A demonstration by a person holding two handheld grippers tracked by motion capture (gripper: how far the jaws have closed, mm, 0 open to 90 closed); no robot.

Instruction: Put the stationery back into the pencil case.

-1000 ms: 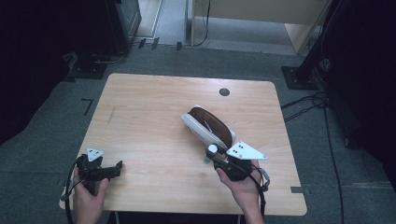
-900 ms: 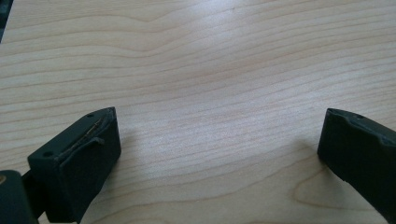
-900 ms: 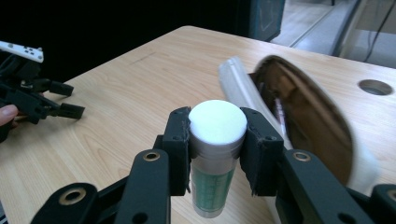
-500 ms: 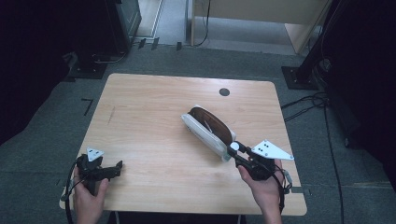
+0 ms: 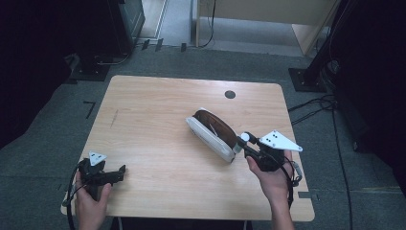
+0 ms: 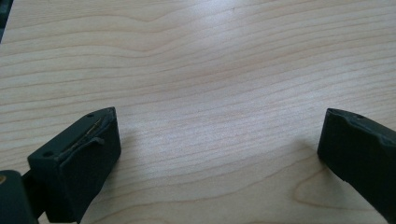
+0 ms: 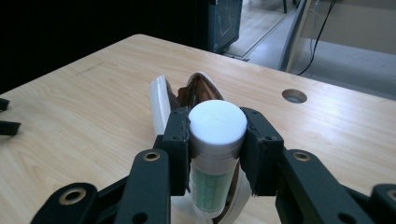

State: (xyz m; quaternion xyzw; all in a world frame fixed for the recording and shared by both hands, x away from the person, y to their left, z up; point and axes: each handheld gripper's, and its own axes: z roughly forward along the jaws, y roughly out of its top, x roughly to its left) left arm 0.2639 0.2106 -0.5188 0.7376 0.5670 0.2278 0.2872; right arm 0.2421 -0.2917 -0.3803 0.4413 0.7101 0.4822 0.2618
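White-capped bottle [image 7: 216, 154], one, stood clamped in right gripper [image 7: 217, 140]; one shoe [image 5: 213, 132] behind; left gripper [image 6: 219, 154] gaped wide, empty.

Both grippers are matt black; the left gripper [image 5: 119, 171] carries a small grey three-cornered plate, the right gripper [image 5: 242, 143] a larger one dotted with dark holes; round brass-ringed pivot holes mark the right linkage arms; black cables trail toward the near edge; forearms are bare, unsleeved

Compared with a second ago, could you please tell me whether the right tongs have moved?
Yes. The right tongs, shut on a white-capped bottle, have shifted toward the table's right edge, away from the shoe.
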